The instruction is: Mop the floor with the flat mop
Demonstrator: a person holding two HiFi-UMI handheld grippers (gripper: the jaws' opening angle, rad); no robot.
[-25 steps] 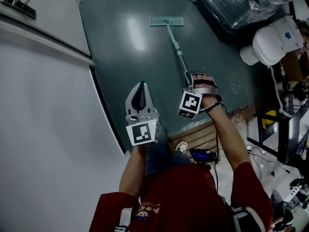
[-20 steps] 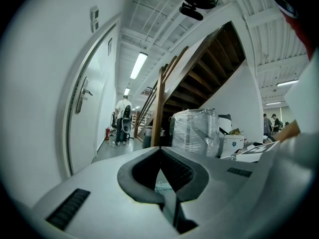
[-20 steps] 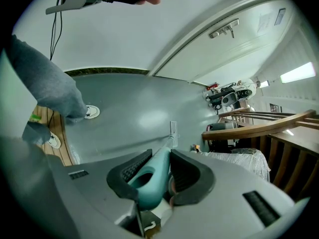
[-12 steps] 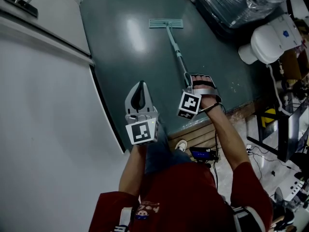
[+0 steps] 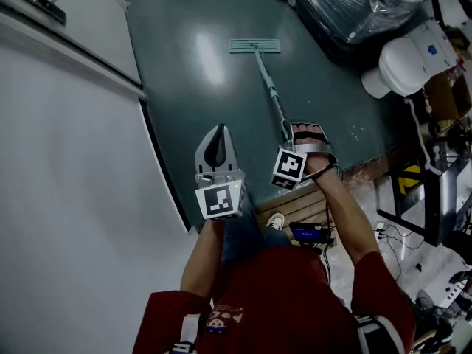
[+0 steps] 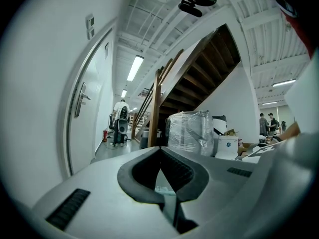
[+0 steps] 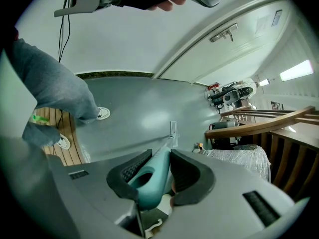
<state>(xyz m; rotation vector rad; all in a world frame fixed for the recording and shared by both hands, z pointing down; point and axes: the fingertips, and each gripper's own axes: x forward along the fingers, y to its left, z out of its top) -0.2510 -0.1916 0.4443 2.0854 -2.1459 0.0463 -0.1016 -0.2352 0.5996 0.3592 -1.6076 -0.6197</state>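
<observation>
Two grippers show in the head view, and only the right gripper (image 5: 298,129) has work: its jaws are clamped on the teal handle (image 7: 152,176) of the flat mop (image 5: 268,81). The handle runs away from the mop pad (image 5: 254,46), which lies flat on the dark green floor (image 5: 192,102), back to that gripper.

Compared with a second ago, the pad sits slightly nearer the person and farther from the plastic-wrapped load (image 5: 354,6) beyond it. The right gripper has drawn back by about the same small amount.

The left gripper (image 5: 215,137) hangs well back from the pad and left of the handle, much where it was. Its jaw tips (image 6: 160,151) meet with nothing gripped between them.

A white door (image 5: 74,198) stands left of the pad, and a wooden step (image 5: 295,206) lies behind the right gripper, on the far side from the pad.
</observation>
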